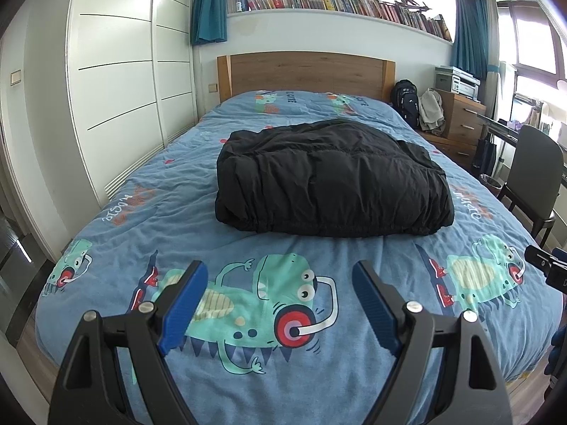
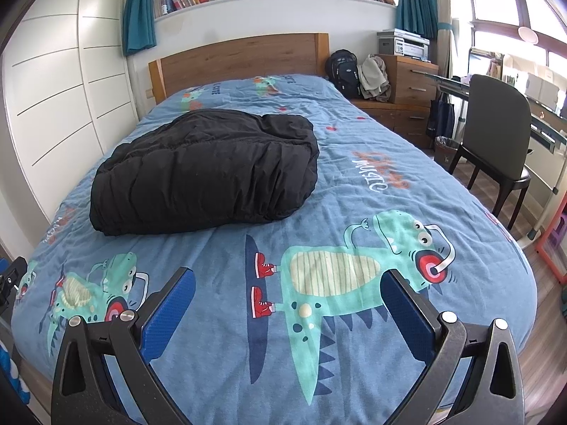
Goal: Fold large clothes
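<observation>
While both grippers hung over the foot of the bed (image 1: pixel 117 191), the black coat (image 1: pixel 329 180) lay well ahead of them, bunched into a thick, roughly squared bundle in the middle of the bedspread. Left gripper (image 1: pixel 280 301): jaws spread wide, nothing between them. Right gripper (image 2: pixel 288 304): jaws wide too, holding nothing, and the coat sat ahead and off to its left. By the look of it the fold was mostly made, so what remained was likely tidying. To do that well, each gripper should have reached for a near corner of the hem, pinched one layer cleanly rather than the whole puffy stack, and pulled evenly so the bundle didn't skew. Room was generous: bare spread lay between jaws and coat and on both flanks. The bed's right edge dropped toward a chair (image 2: pixel 496 131); wardrobe doors (image 1: pixel 117 71) stood beyond its left edge.
</observation>
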Demonstrator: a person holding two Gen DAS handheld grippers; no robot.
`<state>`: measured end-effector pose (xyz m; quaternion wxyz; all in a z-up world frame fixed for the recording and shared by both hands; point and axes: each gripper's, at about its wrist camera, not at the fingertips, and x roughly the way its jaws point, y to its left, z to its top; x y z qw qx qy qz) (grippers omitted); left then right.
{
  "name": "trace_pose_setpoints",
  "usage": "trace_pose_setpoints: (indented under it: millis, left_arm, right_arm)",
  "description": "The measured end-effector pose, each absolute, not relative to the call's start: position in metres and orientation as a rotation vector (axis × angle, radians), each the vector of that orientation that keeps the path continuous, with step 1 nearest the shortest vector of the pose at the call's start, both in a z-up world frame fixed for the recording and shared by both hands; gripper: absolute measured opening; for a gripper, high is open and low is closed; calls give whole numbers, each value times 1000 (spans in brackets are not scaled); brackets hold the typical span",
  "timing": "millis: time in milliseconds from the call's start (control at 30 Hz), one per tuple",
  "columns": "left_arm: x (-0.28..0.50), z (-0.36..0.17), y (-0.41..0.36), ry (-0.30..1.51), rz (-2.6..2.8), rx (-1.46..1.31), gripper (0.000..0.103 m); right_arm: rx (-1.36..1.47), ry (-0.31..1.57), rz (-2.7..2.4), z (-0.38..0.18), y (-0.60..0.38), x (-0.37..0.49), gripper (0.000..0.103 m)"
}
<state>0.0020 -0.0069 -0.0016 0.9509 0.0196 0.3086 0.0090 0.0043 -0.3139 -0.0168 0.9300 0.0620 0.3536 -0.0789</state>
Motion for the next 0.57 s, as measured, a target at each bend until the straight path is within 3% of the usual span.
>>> trace_pose_setpoints:
  millis: [567]
  left_arm:
    - [-5, -1, 3, 649, 14, 17, 83]
  right_arm:
    - [112, 694, -159, 0, -316, -5, 102]
